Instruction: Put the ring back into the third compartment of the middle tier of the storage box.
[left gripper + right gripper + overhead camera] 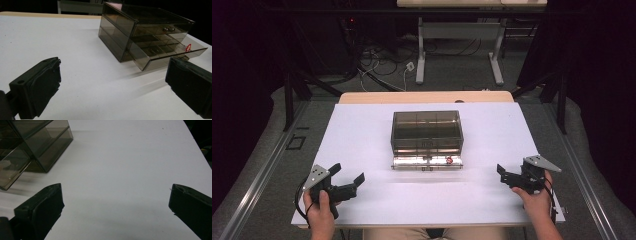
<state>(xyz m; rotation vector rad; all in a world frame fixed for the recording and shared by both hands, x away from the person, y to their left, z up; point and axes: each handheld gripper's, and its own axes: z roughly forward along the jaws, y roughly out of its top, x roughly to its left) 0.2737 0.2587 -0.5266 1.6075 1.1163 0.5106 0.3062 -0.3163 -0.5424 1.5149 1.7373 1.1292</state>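
White-topped bench [362, 135] with a pale wooden far edge carries one item: a smoky translucent plastic drawer cabinet [427, 131], standing near the centre, slightly towards the far side. Its bottom drawer [428, 161] is pulled out towards the person; the upper drawer [160, 32] looks shut, with its small handle flush at the front. A small red-and-white object [449, 160] lies in the open drawer near its right front; too small to identify.

Judged progress: drawer open, nothing in either set of tongs, so whatever loading, unloading or closing is intended is not yet begun at this moment.

Left tongs [347, 176] rest low at the near left of the bench, jaws spread wide, empty, well apart from the cabinet. Right tongs [503, 175] sit at the near right, jaws likewise wide apart, empty, pointing inward towards the drawer.

Surroundings: bare bench surface between both tongs and the drawer, no obstruction on either approach. Beyond the bench, a grey floor with loose cables [382, 65] and the legs of another table [459, 47]; none bear on the work.
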